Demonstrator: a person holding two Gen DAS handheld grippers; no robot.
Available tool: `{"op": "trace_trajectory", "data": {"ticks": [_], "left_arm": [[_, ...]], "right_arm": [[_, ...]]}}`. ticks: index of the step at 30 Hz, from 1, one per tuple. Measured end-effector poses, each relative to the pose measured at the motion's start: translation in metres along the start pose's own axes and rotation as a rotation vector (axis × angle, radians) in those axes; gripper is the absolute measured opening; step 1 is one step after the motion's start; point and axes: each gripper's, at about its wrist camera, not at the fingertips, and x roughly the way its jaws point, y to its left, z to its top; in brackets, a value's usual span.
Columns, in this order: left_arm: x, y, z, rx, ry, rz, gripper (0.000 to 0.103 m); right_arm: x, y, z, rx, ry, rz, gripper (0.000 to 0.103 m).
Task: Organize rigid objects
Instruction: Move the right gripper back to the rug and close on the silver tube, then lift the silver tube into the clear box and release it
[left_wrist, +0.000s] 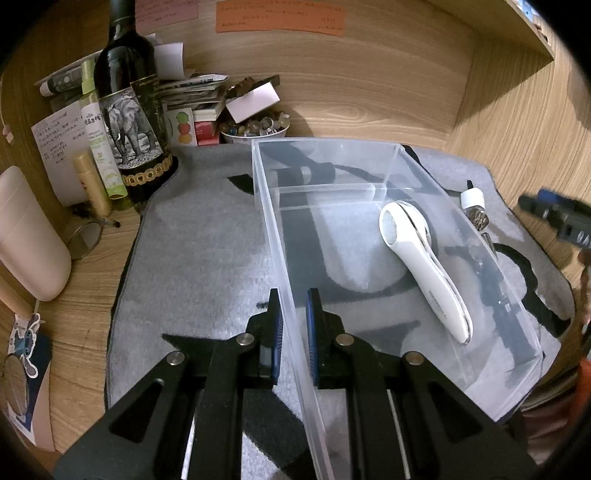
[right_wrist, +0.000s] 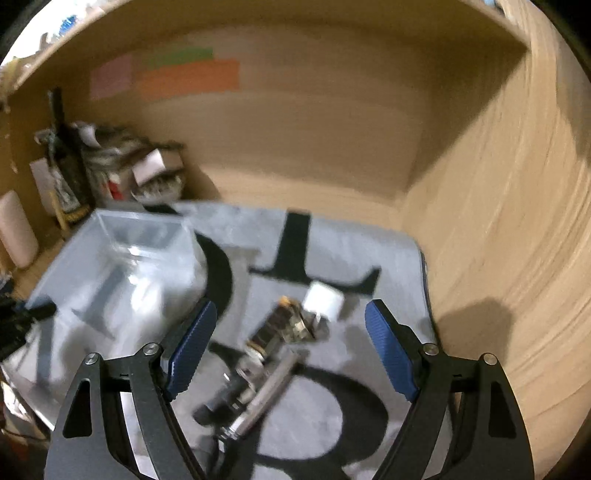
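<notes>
A clear plastic bin (left_wrist: 373, 151) stands on a grey mat (left_wrist: 207, 258). A white handheld device (left_wrist: 424, 266) lies inside it, against the right wall. My left gripper (left_wrist: 294, 314) is shut on the bin's left wall, one pad on each side. My right gripper (right_wrist: 288, 339) is open above a metal tool with a white cap (right_wrist: 273, 343) lying on the mat right of the bin (right_wrist: 110, 266). The same tool shows behind the bin in the left wrist view (left_wrist: 474, 210). The right wrist view is blurred.
A dark wine bottle (left_wrist: 129, 107), a green spray bottle (left_wrist: 98, 133), a gold tube (left_wrist: 92, 184), a pale bottle (left_wrist: 26, 236), papers and a bowl of small items (left_wrist: 255, 127) crowd the back left. Wooden walls enclose the desk at back and right (right_wrist: 498, 221).
</notes>
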Motion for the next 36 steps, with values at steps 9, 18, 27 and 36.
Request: {"op": "trace_trajectory", "data": {"ticks": [9, 18, 27, 36], "left_arm": [[0.0, 0.0, -0.001, 0.001, 0.002, 0.002, 0.012], [0.003, 0.0, -0.002, 0.002, 0.01, 0.009, 0.012], [0.003, -0.001, -0.002, 0.002, 0.011, 0.01, 0.012], [0.003, -0.001, -0.002, 0.003, 0.013, 0.011, 0.012]], "right_arm": [[0.05, -0.013, -0.052, 0.031, 0.207, 0.004, 0.08], [0.057, -0.01, -0.062, 0.022, 0.227, 0.051, 0.042], [0.049, -0.007, -0.065, -0.016, 0.214, 0.04, 0.014], [0.021, -0.008, -0.051, -0.008, 0.133, 0.051, 0.014]]}}
